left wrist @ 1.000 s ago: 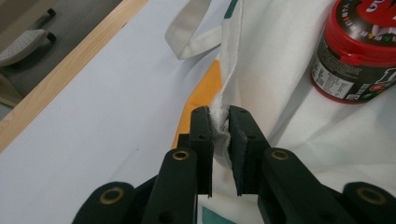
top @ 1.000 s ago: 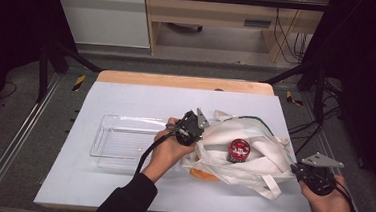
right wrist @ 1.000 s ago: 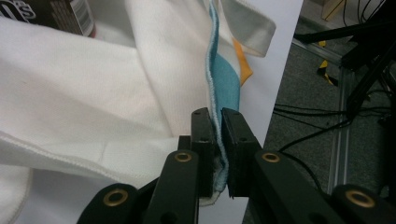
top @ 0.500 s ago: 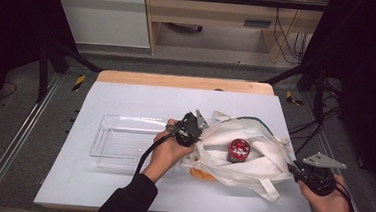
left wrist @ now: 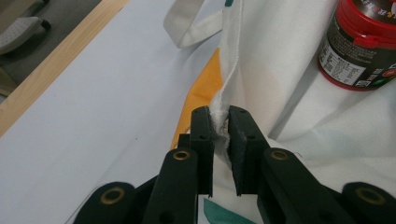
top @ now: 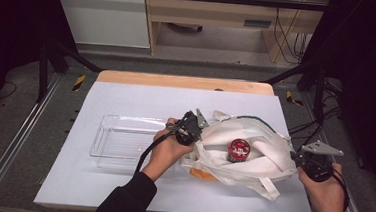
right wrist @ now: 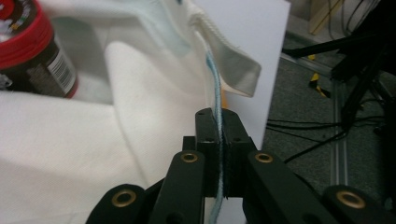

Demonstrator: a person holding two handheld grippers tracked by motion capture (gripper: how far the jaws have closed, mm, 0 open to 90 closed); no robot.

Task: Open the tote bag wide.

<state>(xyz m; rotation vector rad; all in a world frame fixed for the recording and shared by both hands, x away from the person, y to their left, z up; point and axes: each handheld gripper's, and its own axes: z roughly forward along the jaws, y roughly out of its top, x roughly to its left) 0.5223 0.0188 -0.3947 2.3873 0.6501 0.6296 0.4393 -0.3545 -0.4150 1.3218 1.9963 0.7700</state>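
A: Entry, high view. The white cloth bag (top: pixel 253 153) lies on the pale table top (top: pixel 120 191), taken here as the landmark. Where are the two grippers relative to it?

B: Left gripper (top: pixel 190 127) sits at the bag's left edge, held by the person's left hand (top: pixel 165 147). Right gripper (top: pixel 306 162) is at the bag's right edge, in the right hand (top: pixel 328 188).

A: Jaw state, left?

B: In the left gripper view its jaws are clamped on the hemmed edge of the bag (left wrist: pixel 280 70); the cloth is pinched between the pads and stands up from them. An orange patch (left wrist: pixel 198 93) shows just beside that edge, under the bag.

A: And right?

B: In the right gripper view its jaws are pressed together on the bag's rim, where a blue-green line of piping (right wrist: pixel 215 93) runs straight down between the pads. They have just been closing, with the cloth between them. A flat white strap (right wrist: pixel 238 65) folds out just above the grip.

A: Contents?

B: A dark jar with a red lid (top: pixel 238 148) rests in the middle of the bag, in a hollow of the cloth between the two grips. The left gripper view shows it near the top right corner (left wrist: pixel 362 42), apart from the jaws; the right gripper view has it at the top left (right wrist: pixel 32 51).

A: Anything else beside the bag?

B: A clear plastic tray (top: pixel 118 141) to the left of the bag, behind the left hand. A loose strap (top: pixel 265 189) trails from the bag's near side toward the table's near edge.
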